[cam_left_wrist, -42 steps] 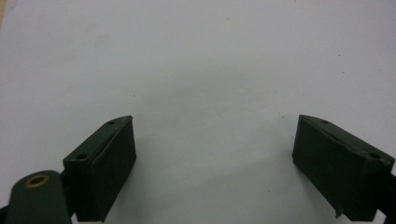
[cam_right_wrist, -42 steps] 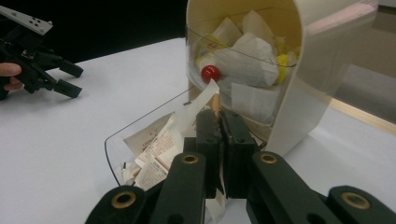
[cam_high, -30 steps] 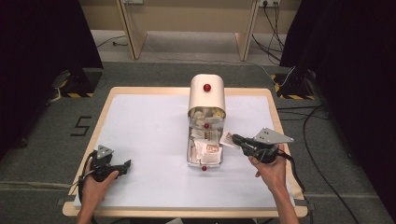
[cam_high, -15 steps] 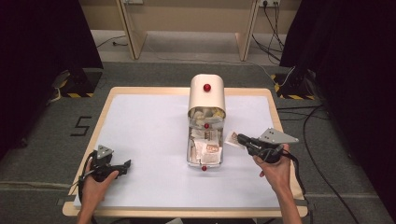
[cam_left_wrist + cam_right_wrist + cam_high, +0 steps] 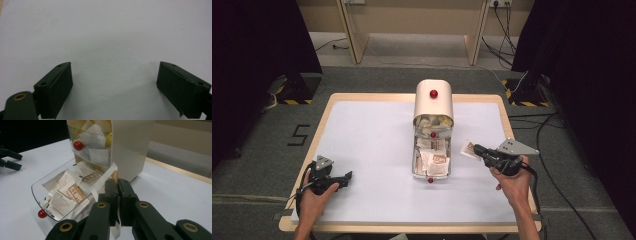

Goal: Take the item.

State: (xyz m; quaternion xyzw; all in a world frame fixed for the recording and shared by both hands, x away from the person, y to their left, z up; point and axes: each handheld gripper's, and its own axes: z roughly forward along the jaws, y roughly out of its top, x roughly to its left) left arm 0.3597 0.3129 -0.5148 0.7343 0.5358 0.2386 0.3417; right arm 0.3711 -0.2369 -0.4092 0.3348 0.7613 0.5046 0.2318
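A cream drawer cabinet [image 5: 433,100] with red knobs stands mid-table. Its lower clear drawer [image 5: 431,160] is pulled out toward me and holds several white and brown sachets [image 5: 72,192]. My right gripper [image 5: 477,150] hovers just right of that drawer, shut on one white-and-brown sachet [image 5: 468,148]. In the right gripper view the sachet [image 5: 105,182] sticks up between the closed jaws of that gripper [image 5: 118,181]. My left gripper [image 5: 347,176] rests open at the table's front left. Its own view shows the gripper [image 5: 115,75] with only white tabletop between its jaws.
A white mat [image 5: 372,135] covers the wooden-edged table. The upper drawer [image 5: 92,142] is shut and packed with sachets. Cables [image 5: 557,165] trail off the table's right side. The left gripper [image 5: 10,157] appears far off in the right gripper view.
My right gripper has drawn a little to the right, away from the open drawer, with the sachet still in it. The left gripper has stayed put.
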